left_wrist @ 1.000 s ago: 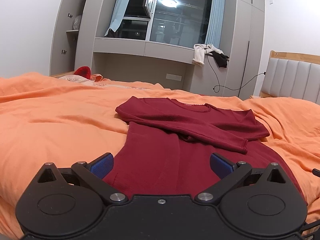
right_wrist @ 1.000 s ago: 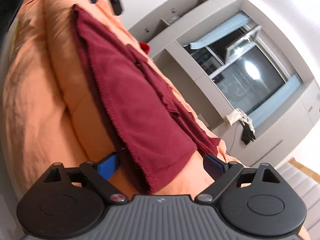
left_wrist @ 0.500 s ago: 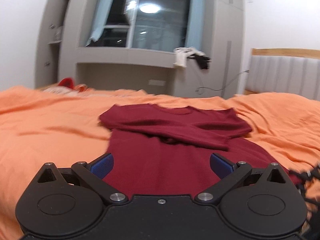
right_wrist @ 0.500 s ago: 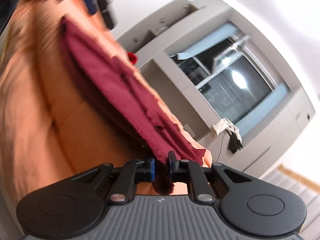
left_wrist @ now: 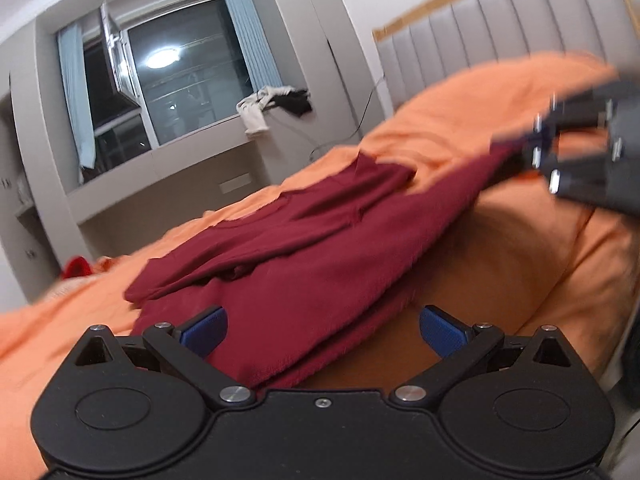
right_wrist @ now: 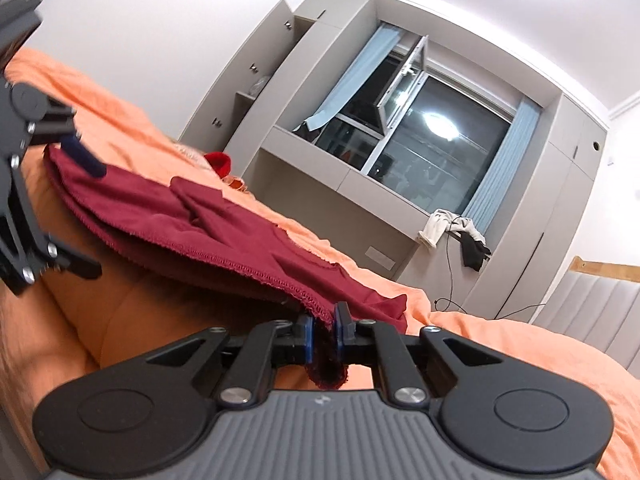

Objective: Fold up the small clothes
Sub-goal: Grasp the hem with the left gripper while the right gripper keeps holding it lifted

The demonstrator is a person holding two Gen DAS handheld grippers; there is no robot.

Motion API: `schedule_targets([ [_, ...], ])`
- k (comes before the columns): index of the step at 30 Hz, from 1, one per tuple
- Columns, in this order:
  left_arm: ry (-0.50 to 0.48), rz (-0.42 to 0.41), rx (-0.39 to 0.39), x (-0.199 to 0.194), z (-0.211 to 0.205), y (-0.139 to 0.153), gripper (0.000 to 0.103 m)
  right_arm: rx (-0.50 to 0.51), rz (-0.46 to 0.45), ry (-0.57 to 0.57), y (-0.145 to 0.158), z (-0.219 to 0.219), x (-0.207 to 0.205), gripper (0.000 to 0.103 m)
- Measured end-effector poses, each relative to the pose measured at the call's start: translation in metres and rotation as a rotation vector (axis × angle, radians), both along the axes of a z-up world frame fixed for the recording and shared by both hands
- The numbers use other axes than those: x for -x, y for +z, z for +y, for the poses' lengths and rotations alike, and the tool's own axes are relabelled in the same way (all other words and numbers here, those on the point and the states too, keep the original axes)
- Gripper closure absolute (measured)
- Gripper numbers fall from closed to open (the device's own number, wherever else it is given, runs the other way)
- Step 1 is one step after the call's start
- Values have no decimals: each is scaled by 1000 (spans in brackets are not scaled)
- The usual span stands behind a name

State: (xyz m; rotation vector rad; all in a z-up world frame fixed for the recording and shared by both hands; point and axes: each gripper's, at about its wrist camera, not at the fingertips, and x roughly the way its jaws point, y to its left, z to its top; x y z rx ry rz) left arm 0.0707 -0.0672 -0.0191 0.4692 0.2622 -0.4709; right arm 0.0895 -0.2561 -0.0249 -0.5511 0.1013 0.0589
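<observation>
so your right tongs (right_wrist: 321, 334) pinch the hem corner of the red shirt (left_wrist: 304, 248), lifted off the orange bed (left_wrist: 500, 248); your left tongs (left_wrist: 322, 326) gape at the opposite corner, lower centre, hem running between them

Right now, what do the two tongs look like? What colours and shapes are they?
The left tongs have a smooth black plastic body with two round discs, angled black link arms, silver screws and blue rubber pads. The right tongs share that shape, but their grey body has raised ribs and a small logo, with black arms and blue pads.
</observation>
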Motion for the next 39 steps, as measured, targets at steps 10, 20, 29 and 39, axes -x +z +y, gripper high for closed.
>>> schedule_targets([
  [10,305,-56,-24,-22,24,2,50,-46,-26,-56,8,-11,2,93],
  [20,433,-50,1,-12,59,10,89,-25,-53,-82,6,-4,5,93],
  [29,411,-214,198,26,78,44,98,-25,-175,-86,18,-4,40,95],
  [39,257,-324,277,127,85,108,98,9,-285,-48,55,-18,153,94],
])
